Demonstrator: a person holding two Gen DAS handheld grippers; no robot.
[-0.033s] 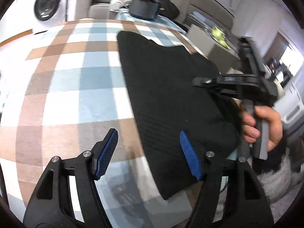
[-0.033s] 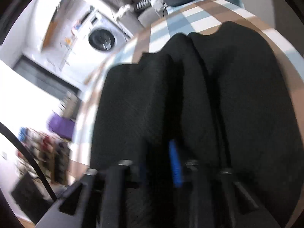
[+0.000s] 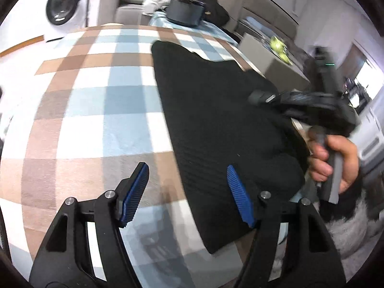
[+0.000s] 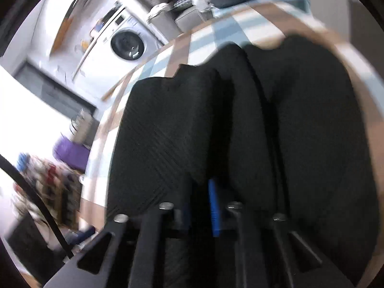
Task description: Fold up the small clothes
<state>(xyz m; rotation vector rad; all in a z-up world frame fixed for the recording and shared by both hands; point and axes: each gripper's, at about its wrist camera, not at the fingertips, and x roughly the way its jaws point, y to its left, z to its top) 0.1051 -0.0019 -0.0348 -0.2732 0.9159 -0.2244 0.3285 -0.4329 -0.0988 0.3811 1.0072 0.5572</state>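
Left wrist view first: the left tongs (image 3: 187, 192) stand spread wide and released, blue ribbed pads (image 3: 134, 193) apart with nothing between them but air, poised above the near edge of the black garment (image 3: 216, 124). That garment, a ribbed knit, lies spread on the desk, over a checked cloth (image 3: 84, 110) of brown, pale blue and white squares. The left pad sits over the bare cloth, the right pad over the knit. At the right side, a hand (image 3: 333, 163) grips the grey handle of the right tongs (image 3: 259, 97), which reach in over the garment's right edge, blurred. In the back, a white washing machine (image 3: 63, 7) with a dark round door; any lettering on it is too small to read. Beyond the far edge of the desk sits a dark bag (image 3: 186, 12).

Over to the right wrist view: the right tongs (image 4: 199, 206) are clenched on the black garment (image 4: 172, 132), only a strip of one blue pad (image 4: 213, 206) showing among the bunched fabric. The knit rises from the pinch in deep upright folds and fills most of the picture. Behind it, the checked cloth (image 4: 204, 40) curves away, and the washing machine (image 4: 128, 45) shows again; its panel markings are blurred, no brand legible. At left, a purple object (image 4: 69, 152) and a smeared clutter of colours, too blurred to name.
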